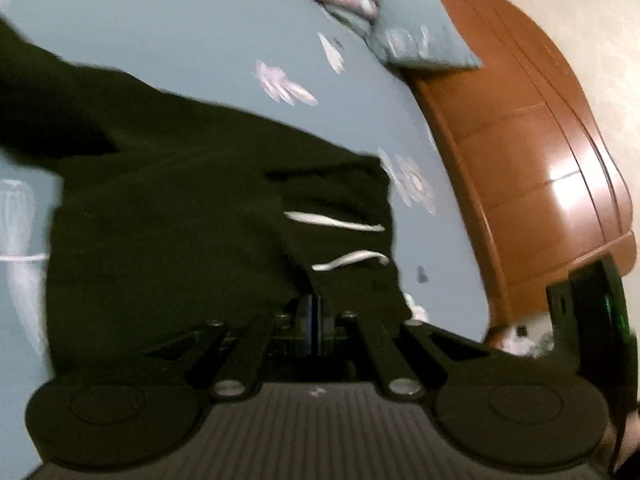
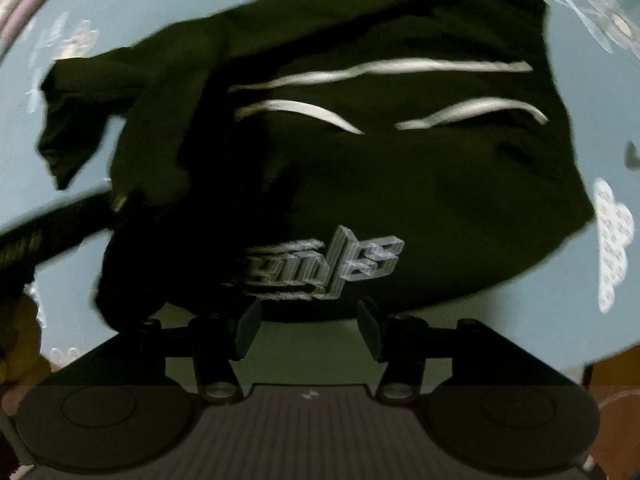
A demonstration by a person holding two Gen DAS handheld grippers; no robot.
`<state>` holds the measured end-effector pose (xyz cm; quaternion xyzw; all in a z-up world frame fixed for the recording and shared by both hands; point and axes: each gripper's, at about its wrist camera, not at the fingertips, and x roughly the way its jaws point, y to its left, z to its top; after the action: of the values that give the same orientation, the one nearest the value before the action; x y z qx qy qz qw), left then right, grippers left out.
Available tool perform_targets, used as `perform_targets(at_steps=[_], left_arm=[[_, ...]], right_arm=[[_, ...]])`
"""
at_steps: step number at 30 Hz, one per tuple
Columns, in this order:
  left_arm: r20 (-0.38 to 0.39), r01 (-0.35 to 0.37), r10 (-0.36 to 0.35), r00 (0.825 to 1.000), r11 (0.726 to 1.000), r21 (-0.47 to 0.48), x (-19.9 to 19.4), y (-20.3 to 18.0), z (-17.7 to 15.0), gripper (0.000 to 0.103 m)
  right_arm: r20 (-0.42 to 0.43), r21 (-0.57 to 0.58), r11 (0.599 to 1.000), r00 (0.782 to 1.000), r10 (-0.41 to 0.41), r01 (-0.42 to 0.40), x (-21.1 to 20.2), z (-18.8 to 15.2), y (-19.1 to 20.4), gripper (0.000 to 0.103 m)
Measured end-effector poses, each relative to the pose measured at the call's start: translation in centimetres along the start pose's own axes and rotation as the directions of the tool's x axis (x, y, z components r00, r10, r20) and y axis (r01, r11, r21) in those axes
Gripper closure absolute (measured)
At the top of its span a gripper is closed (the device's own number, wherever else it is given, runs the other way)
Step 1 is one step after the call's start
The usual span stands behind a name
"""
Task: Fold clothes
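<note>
1. Dark green soft cotton garment with white stripes [image 2: 360, 152] lies on the pale blue flowered bedsheet [image 1: 200, 32]. Limp and light; best taken at a hem or corner.
2. Left gripper [image 1: 310, 316] is clamped on a fold of it.
3. Right gripper [image 2: 308, 328] hovers half-wide and empty above the near hem.
4. Orange wooden bed frame [image 1: 520, 140] bounds one side; open sheet elsewhere.

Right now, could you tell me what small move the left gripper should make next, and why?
Probably carry the pinched edge across the dark garment: the left gripper looks shut on its cloth, while the right gripper hangs open above the hem.
</note>
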<state>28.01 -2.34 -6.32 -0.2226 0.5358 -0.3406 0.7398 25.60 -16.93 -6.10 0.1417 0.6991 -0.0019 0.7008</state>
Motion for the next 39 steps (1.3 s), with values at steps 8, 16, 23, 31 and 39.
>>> perform_targets(at_steps=[8, 16, 23, 31, 39], left_arm=[[-0.148, 0.006, 0.005, 0.989, 0.997, 0.073, 4.7, -2.6, -0.8, 0.088], [0.021, -0.188, 0.187, 0.982, 0.981, 0.041, -5.6, 2.2, -1.5, 0.059], [-0.073, -0.213, 0.202, 0.977, 0.859, -0.467, -5.8, 13.5, -4.7, 0.05], [0.007, -0.025, 0.035, 0.999, 0.817, -0.576, -3.0, 15.2, -5.7, 0.036], [-0.066, -0.077, 0.052, 0.996, 0.887, -0.456, -2.0, 13.3, -4.7, 0.076]], right_arm=[[-0.009, 0.055, 0.998, 0.999, -0.034, 0.035, 0.1, -0.2, -2.9, 0.045], [-0.011, 0.042, 0.999, 1.0, -0.013, 0.014, 0.1, 0.4, -3.2, 0.045], [-0.024, 0.014, 1.0, 1.0, -0.007, 0.007, 0.4, 1.0, -2.5, 0.045], [-0.02, -0.018, 1.0, 1.0, -0.024, 0.023, 0.6, 1.7, -1.3, 0.044], [-0.023, -0.035, 0.999, 0.999, -0.026, 0.025, 0.8, 1.3, -0.1, 0.044]])
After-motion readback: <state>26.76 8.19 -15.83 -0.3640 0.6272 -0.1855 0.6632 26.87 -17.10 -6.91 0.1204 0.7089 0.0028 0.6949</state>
